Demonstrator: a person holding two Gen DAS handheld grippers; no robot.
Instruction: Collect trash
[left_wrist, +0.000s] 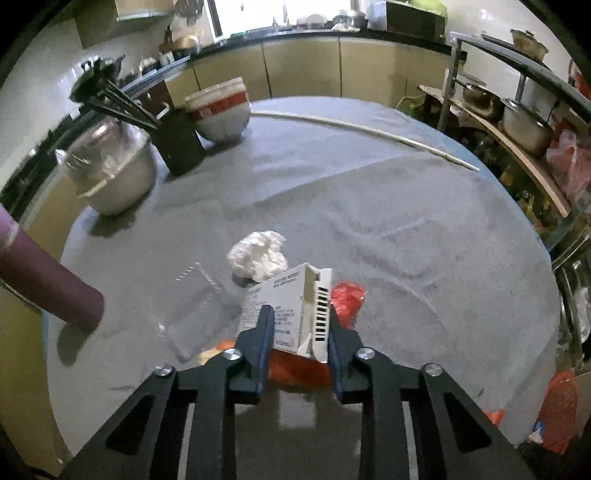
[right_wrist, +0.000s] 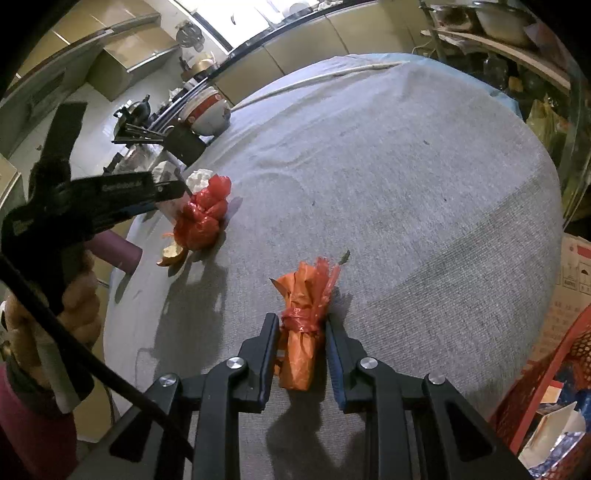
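While your left tool pinches the light, crushable white cardboard carton near the surface's near edge, your right tool squeezes the soft orange plastic-wrapped bundle at its tied waist.

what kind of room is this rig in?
Most likely a home kitchen: stacked bowls and a steel pot sit on the cloth-covered round table, cabinets under a counter run along the wall, and cookware fills a rack.
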